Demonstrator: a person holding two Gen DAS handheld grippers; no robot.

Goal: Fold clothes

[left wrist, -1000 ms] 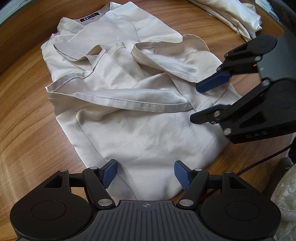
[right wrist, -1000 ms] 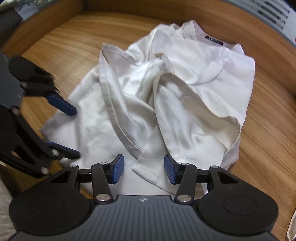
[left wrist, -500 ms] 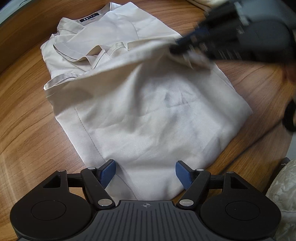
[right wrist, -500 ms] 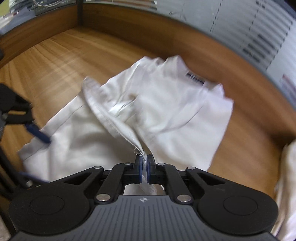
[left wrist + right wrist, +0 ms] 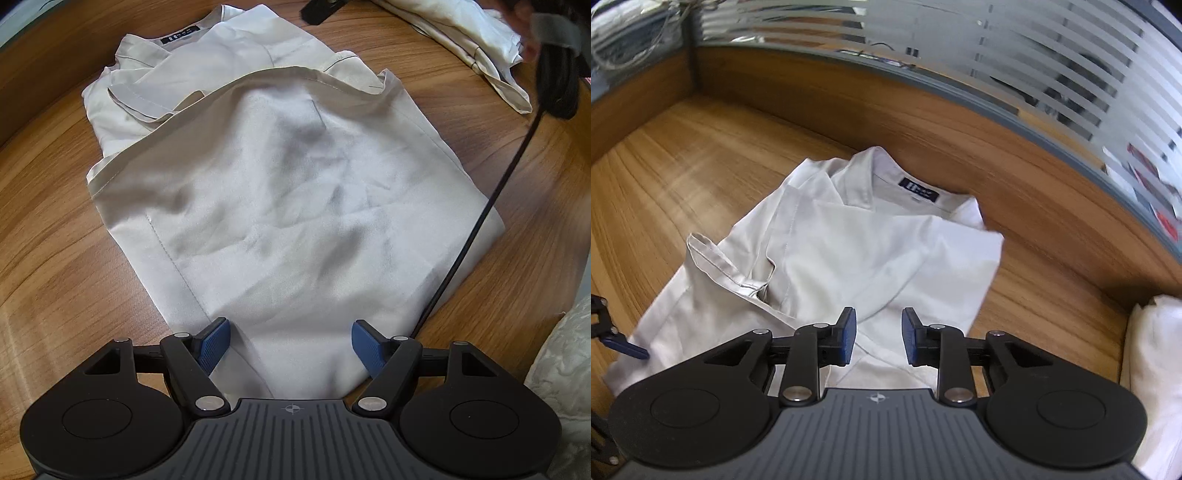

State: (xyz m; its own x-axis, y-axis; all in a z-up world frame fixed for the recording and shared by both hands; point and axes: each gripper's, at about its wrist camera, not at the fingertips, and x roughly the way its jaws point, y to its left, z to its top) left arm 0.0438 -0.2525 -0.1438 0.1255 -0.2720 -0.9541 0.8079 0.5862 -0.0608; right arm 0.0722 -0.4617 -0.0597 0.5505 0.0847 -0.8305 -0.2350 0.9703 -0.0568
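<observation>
The left gripper point(image 5: 290, 345) points steeply down with its jaws standing wide; its blue pads point(image 5: 213, 345) straddle the near end of the pale cream satin garment point(image 5: 280, 206) without pinching it, so nothing is held. The right gripper point(image 5: 878, 341) has its jaws opening, partly apart, and no cloth sits between them; the blue pads point(image 5: 846, 341) hang above the garment's near half, clear of the fabric.

The garment lies flat on the brown wood-grain surface point(image 5: 48, 229), folded on itself: a broad smooth panel covers the end nearest the left gripper, and its hemmed edge runs across the garment about two thirds of the way toward the collar. Beyond that edge the collar end shows, with a small dark label point(image 5: 181, 35) at the neck. In the right wrist view the same label point(image 5: 919, 192) sits at the garment's far end, with overlapping front panels and a turned-up hem on the garment's left side.

A black cable point(image 5: 480, 218) slants across the garment's right edge in the left wrist view. A second crumpled cream cloth point(image 5: 469, 44) lies beyond the garment's far right corner, apart from it. A white bundled fabric point(image 5: 1156, 369) sits right of the garment at the frame edge. Past the collar end a raised wooden rim point(image 5: 923, 110) borders the surface, with striped frosted glass point(image 5: 997, 48) above it.
</observation>
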